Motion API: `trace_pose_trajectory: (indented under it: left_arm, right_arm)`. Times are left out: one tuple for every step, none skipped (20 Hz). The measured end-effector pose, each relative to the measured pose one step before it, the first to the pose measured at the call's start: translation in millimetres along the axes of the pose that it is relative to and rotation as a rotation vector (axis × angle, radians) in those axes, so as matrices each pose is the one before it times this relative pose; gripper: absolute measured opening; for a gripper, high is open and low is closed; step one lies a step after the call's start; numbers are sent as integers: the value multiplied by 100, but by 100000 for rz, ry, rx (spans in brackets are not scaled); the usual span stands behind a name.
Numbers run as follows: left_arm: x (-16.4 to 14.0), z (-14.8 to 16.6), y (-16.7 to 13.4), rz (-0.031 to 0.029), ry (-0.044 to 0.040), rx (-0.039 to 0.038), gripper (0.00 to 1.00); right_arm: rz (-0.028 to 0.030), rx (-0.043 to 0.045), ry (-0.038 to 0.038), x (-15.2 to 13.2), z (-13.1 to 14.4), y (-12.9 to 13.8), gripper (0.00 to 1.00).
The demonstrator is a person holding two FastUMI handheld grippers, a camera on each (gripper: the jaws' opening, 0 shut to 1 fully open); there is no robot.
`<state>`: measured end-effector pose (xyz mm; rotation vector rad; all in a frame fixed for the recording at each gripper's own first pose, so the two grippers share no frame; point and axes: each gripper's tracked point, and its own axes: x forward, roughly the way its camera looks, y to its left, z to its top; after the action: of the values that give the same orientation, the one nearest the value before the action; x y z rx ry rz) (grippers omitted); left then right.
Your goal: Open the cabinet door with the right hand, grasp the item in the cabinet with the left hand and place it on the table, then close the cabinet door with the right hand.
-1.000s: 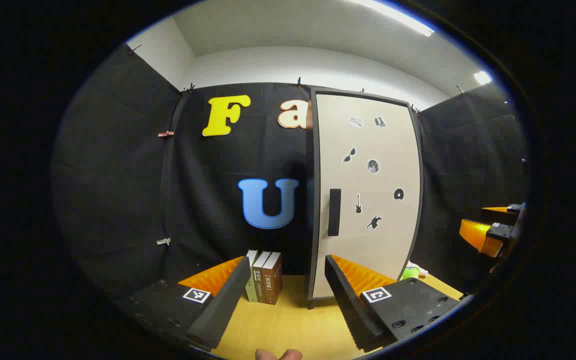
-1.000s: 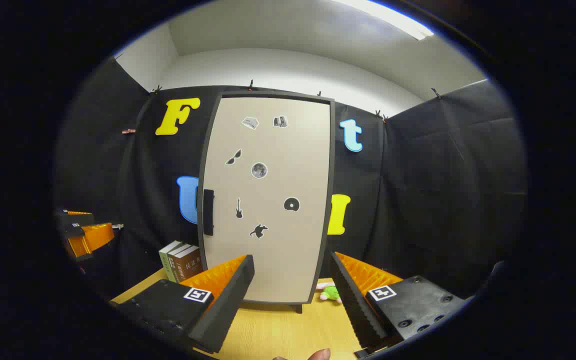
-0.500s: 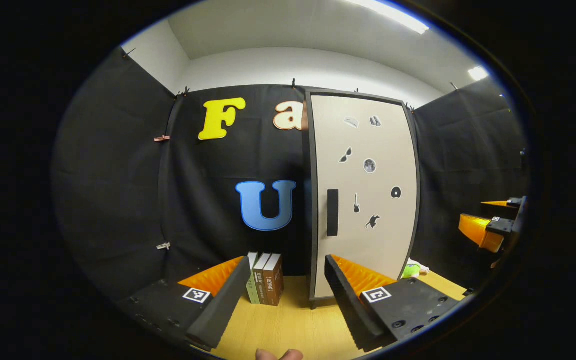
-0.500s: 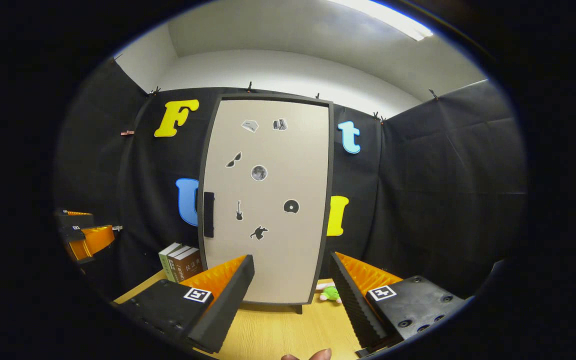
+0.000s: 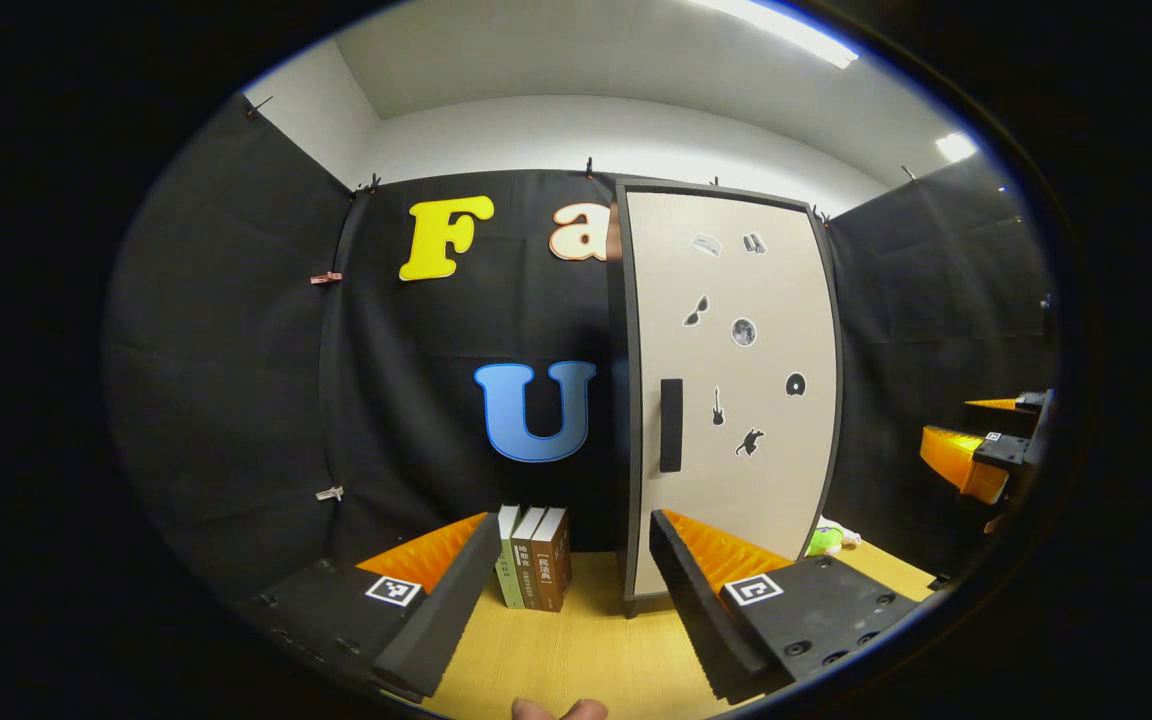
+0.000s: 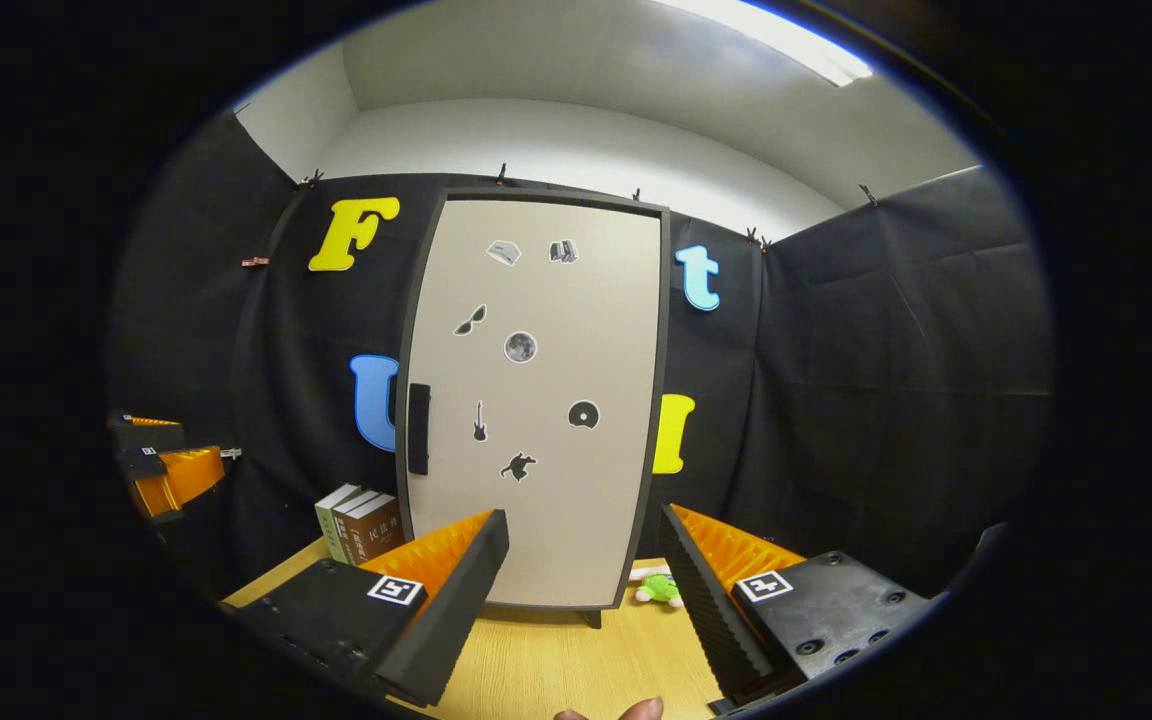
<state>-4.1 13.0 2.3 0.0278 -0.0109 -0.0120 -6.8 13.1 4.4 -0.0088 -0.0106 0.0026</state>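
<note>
Standing upright at the back of the desk [image 6: 556, 670], the cabinet [image 6: 536, 400] has its door [image 5: 736, 380] closed, so the item inside is hidden. A dark handle [image 6: 419, 428] runs vertically near the door's left edge, and small stickers [image 6: 520, 347] dot the pale panel. Three books [image 5: 534, 557] stand upright just left of the cabinet, near the desk's back edge. A green toy [image 6: 658, 588] lies on the desk at the cabinet's lower right corner, partly hidden behind it.

In the right gripper view, the right gripper [image 6: 584, 590] hangs in front of the door, apart from it, its fingers spread wide with nothing between them. In the left gripper view, the left gripper [image 5: 576, 590] faces the gap between books and cabinet, fingers likewise wide apart and empty. Each gripper shows at the far edge of the other's view, well apart.
</note>
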Motion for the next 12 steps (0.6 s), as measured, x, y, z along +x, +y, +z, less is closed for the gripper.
trace_pose_trajectory:
  left_arm:
    - [-20, 95, 157, 76, -169, 206, 94]
    - [24, -36, 245, 254, -56, 138, 94]
    - [-7, 66, 202, 101, -46, -77, 94]
    - [7, -175, 149, -78, 132, -110, 94]
    - [-35, -65, 252, 45, 213, -61, 94]
    - [-139, -127, 329, 268, 395, 69, 94]
    - [-77, -82, 509, 738, 72, -13, 94]
    - [-83, -39, 460, 559, -226, -274, 94]
    - [-89, -11, 349, 358, -213, -616, 94]
    - [-163, -157, 106, -242, -36, -747, 94]
    - [-32, -151, 157, -293, 301, -535, 94]
    - [0, -309, 336, -75, 479, -401, 94]
  right_arm:
    - [1964, 736, 937, 15, -211, 499, 97]
    - [1188, 502, 804, 165, -186, 518, 98]
    - [619, 73, 62, 112, -9, 586, 97]
    - [631, -253, -282, 295, 150, 536, 98]
    - [1116, -161, -330, 335, 128, 675, 98]
    - [1040, 311, -339, 475, 174, 808, 98]
    - [1649, 759, -280, 665, 48, 1211, 98]
    - [1372, 775, -668, 756, 134, 1229, 97]
    - [1491, 398, -741, 959, 231, 1129, 98]
    - [1388, -101, -823, 1050, 284, 1102, 97]
    - [1201, -353, -579, 1273, 152, 850, 97]
    - [1284, -156, -349, 1457, 45, 1111, 97]
